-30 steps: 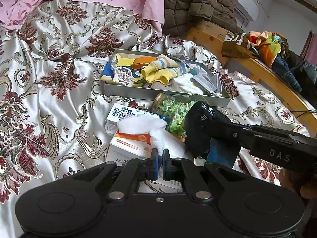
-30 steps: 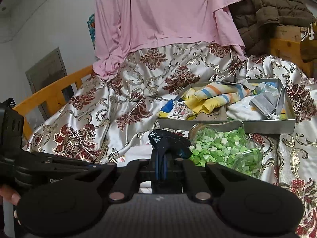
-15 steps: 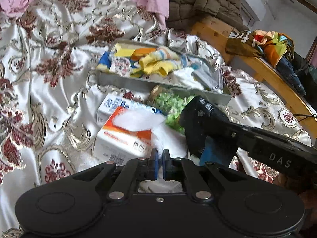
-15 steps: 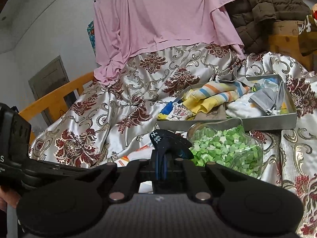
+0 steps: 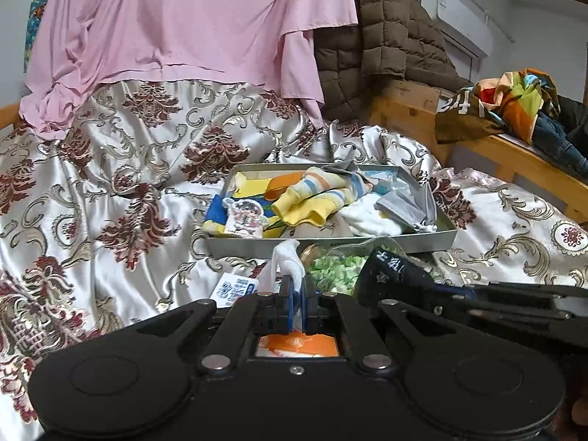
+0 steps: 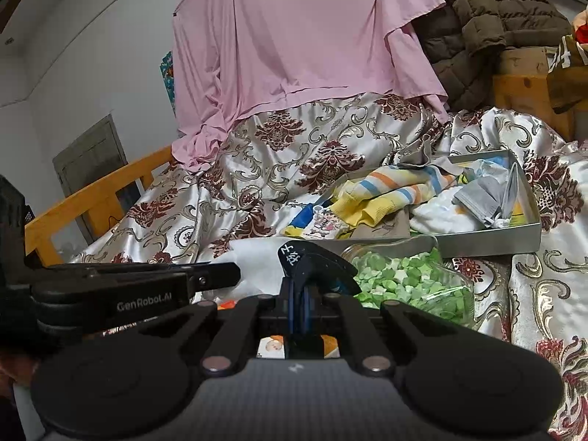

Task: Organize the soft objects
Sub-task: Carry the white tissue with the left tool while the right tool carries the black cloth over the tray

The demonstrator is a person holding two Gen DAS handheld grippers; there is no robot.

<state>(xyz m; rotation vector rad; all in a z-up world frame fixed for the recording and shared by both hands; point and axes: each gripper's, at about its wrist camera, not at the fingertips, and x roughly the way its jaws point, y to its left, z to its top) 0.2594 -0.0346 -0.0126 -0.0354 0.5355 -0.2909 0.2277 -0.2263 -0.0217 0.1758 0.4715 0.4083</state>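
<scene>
The brocade bedspread (image 5: 121, 183) lies open and uncluttered on its left half, running up to the pink cloth (image 5: 183, 25) draped at the head. On the right the room is tighter: the grey tray (image 5: 330, 246) of soft goods sits on the bedspread, the glass jar (image 6: 422, 286) of green bits lies on its side just in front of the tray's near wall, and the wooden bed rail (image 5: 514, 154) closes that edge, with a heap of clothes (image 5: 514, 106) on it.

Readable writing: "GenRobot.AI" on the left gripper's arm in the right wrist view. A blue-and-white box (image 5: 235, 288) beside the jar bears blue print too small to read.

The left gripper (image 5: 297, 294) has its jaws pinched together on a white tissue (image 5: 284, 261), which stands up from between the fingertips, just in front of the tray's near wall. An orange-and-white tissue box (image 5: 297, 345) shows directly under the gripper.

The right gripper (image 6: 299, 294) is clamped on a dark fabric piece (image 6: 312, 264) with white characters, held beside the jar's mouth. In the tray, well ahead of both grippers, a striped yellow garment (image 5: 316, 194) lies over other cloths, grey and white pieces to its right.
</scene>
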